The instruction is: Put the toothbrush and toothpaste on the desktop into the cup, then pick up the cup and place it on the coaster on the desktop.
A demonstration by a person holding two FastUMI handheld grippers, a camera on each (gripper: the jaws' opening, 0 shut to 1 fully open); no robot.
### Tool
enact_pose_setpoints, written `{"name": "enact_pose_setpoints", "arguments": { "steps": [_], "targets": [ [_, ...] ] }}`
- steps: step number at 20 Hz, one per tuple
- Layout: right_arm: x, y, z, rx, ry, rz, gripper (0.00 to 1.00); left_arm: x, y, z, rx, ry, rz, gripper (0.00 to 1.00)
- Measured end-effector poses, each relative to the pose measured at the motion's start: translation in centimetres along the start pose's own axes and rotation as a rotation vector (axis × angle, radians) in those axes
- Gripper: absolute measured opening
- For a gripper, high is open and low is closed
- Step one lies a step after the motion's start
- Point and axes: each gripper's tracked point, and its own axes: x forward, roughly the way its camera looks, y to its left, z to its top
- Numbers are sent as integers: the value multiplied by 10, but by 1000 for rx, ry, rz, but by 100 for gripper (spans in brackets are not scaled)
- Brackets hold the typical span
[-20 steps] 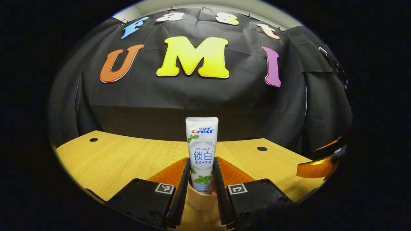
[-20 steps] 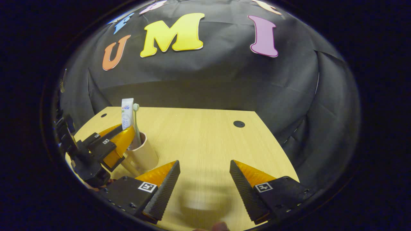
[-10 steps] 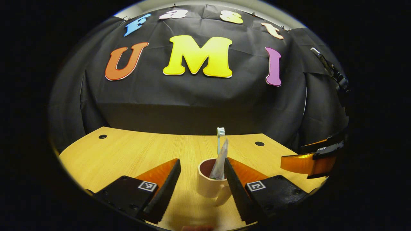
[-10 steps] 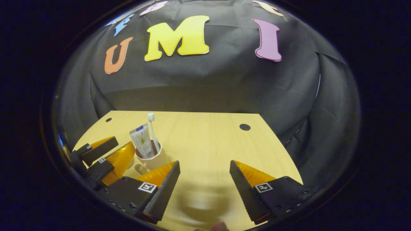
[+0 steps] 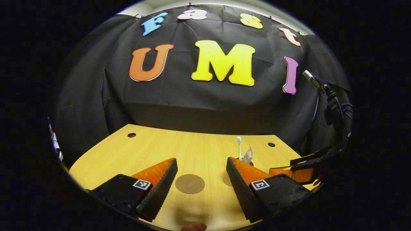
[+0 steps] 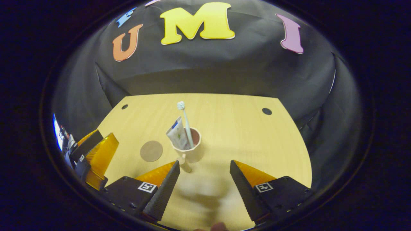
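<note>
the pale pink plastic cup with a side handle [image 6: 190, 149] stands upright on the light wooden desktop [image 6: 231, 134], and it already holds both the white toothbrush [image 6: 184, 122], bristles up, and the white toothpaste tube [image 6: 177, 136], leaning against the rim. a second ago the left gripper [image 5: 200, 184] was pinching that tube over the cup; now the tube sits inside, and the left gripper has let go and drawn back and to the left, jaws spread wide and holding nothing. in the left gripper view the round brown coaster [image 5: 189, 183] now lies on the desktop between its fingers, with the cup off to the right behind one finger. the right gripper [image 6: 205, 184] has swung toward the cup, which stands just ahead of its spread, empty jaws, handle facing it. the coaster lies just left of the cup, near but apart. the loading looks done; what remains is gripping the cup and carrying it onto the coaster.
</note>
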Motion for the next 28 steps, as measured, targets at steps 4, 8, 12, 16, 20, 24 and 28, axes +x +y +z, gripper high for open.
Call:
{"name": "enact_pose_setpoints", "arguments": {
  "steps": [4, 8, 12, 16, 20, 24, 28],
  "targets": [
    [15, 23, -5, 19, 141, 8, 94, -16, 42, 20, 9, -5, 53, 97],
    [39, 39, -10, 12, 289, 9, 95, -19, 77, 24, -18, 5, 92, 97],
    [66, 46, -20, -3, 405, -10, 95, -17, 105, 16, -29, 34, 135, 97],
    [90, 48, -30, 25, 486, -37, 94, -14, 129, 0, -56, 76, 173, 97],
    [108, 43, -35, 21, 526, -59, 95, -15, 145, -13, -73, 118, 208, 97],
    [116, 40, -34, 25, 534, -70, 75, -14, 153, -28, -88, 163, 224, 97],
    [117, 40, -39, 59, 555, -70, 42, -17, 151, -30, -88, 176, 223, 97]
  ]
}}
